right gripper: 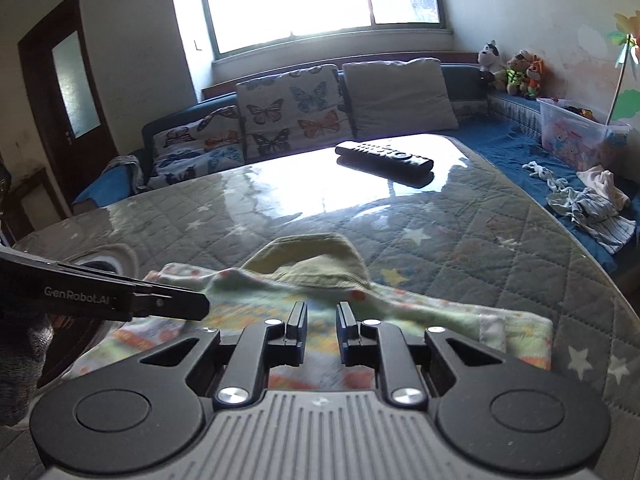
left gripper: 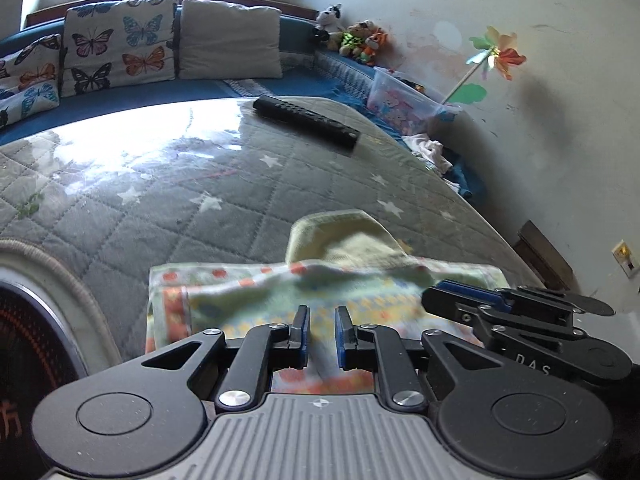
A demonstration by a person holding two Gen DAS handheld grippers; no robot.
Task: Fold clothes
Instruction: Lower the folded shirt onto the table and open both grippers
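Observation:
A small light-green patterned garment point(left gripper: 280, 296) with orange and yellow print and a yellow-green collar flap lies partly folded on the quilted grey table cover point(left gripper: 160, 200). It also shows in the right wrist view point(right gripper: 400, 312). My left gripper point(left gripper: 322, 334) hovers over the garment's near edge, its jaws a small gap apart with blurred cloth showing between them. My right gripper point(right gripper: 322, 328) is likewise over the near edge, jaws a small gap apart. Whether either one pinches the cloth I cannot tell. The right gripper point(left gripper: 520, 320) shows beside the left one.
A black remote control point(left gripper: 306, 120) lies at the far side of the table. A round heater point(left gripper: 24, 340) stands at the left edge. A blue sofa with butterfly cushions point(right gripper: 280, 116), soft toys, a plastic box point(right gripper: 576, 132) and loose clothes point(right gripper: 592, 208) lies beyond.

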